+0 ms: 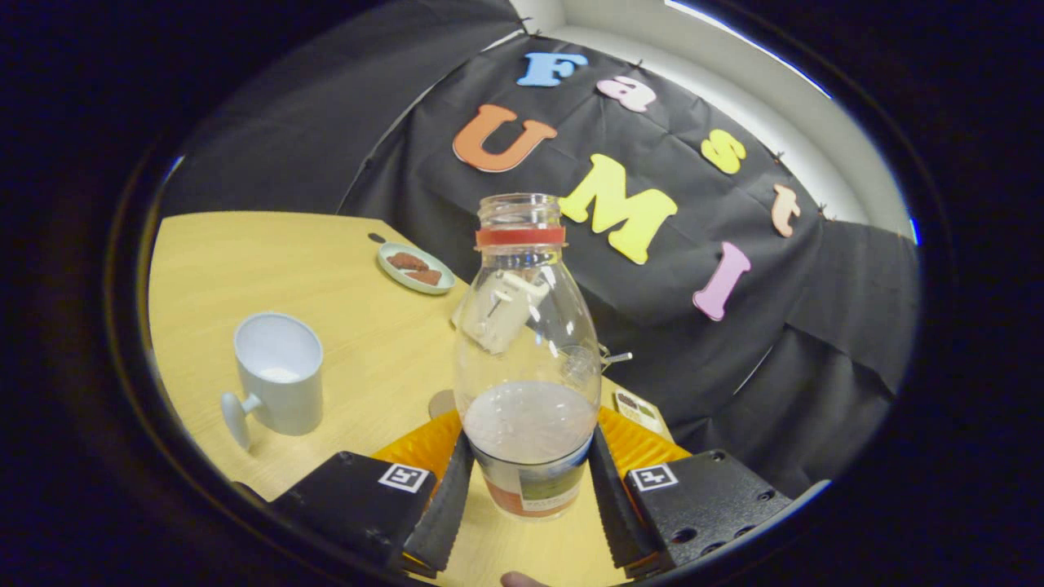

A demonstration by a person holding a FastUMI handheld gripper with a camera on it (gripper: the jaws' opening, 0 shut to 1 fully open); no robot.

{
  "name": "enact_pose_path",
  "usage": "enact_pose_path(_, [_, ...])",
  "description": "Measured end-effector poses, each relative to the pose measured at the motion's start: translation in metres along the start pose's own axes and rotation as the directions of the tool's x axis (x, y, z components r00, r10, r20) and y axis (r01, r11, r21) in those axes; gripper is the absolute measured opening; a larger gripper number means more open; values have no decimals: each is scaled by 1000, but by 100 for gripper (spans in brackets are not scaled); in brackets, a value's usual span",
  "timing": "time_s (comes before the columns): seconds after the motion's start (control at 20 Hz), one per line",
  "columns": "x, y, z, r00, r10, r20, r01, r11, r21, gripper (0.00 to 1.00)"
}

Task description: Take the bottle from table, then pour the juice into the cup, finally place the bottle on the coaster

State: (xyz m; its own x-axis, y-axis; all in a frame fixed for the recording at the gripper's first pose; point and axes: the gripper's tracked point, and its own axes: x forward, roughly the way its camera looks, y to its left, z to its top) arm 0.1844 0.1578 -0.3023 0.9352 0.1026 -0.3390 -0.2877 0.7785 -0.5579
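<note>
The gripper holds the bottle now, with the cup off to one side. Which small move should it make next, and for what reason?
Probably carry the bottle sideways toward the white cup, keeping it upright. The gripper has both fingers pressed on the bottle's lower part, its mouth is open with no cap, and liquid sits low inside. The cup stands apart on the table, so the mouth is not yet over it for pouring.

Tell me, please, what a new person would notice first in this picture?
First comes the clear bottle, cap off and with a red ring at its neck, held upright between the two fingers of the tool, which press on its lower part. To the side of the fingers, a white cup stands on the wooden table. Beyond the bottle, a small plate with brown pieces lies near the table's far edge.
</note>
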Motion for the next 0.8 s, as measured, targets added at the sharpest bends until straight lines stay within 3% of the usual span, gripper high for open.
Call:
enact_pose_path(0.2, [4, 15, -3, 1000, -26, -2, 24, 978, -208, 75])
enact_pose_path(0.45, [7, 24, -11, 997, -78, 14, 76, 896, -438, 75])
enact_pose_path(0.8, [0, 29, -20, 994, -107, 29, 103, 807, -582, 75])
